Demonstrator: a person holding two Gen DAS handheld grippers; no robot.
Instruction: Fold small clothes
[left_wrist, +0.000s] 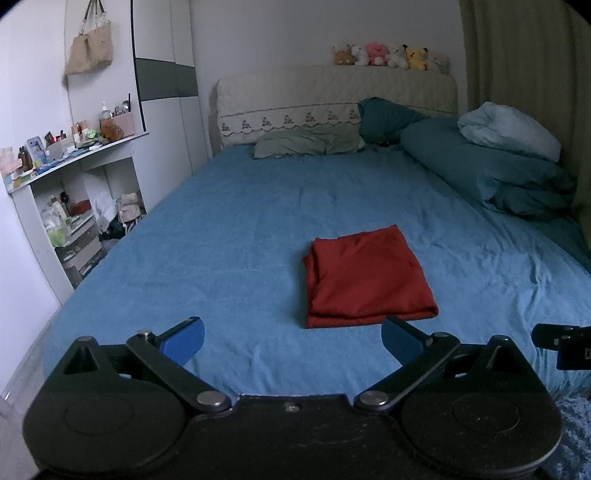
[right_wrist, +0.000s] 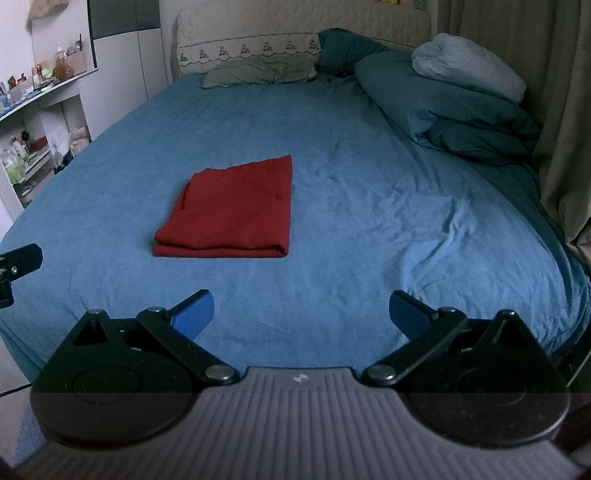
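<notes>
A red garment (left_wrist: 364, 277) lies folded into a neat rectangle on the blue bed sheet (left_wrist: 221, 229); it also shows in the right wrist view (right_wrist: 232, 210). My left gripper (left_wrist: 291, 341) is open and empty, held just short of the garment's near edge. My right gripper (right_wrist: 301, 314) is open and empty, nearer the foot of the bed and to the right of the garment. Part of the right gripper shows at the left wrist view's right edge (left_wrist: 565, 343), and part of the left gripper at the right wrist view's left edge (right_wrist: 18, 262).
A folded teal duvet (left_wrist: 491, 173) with a pale blue pillow (left_wrist: 509, 129) lies at the bed's back right. A grey-green pillow (left_wrist: 306, 144) lies by the headboard (left_wrist: 332, 96). Cluttered white shelves (left_wrist: 74, 206) stand left of the bed. Curtains (right_wrist: 569, 110) hang on the right.
</notes>
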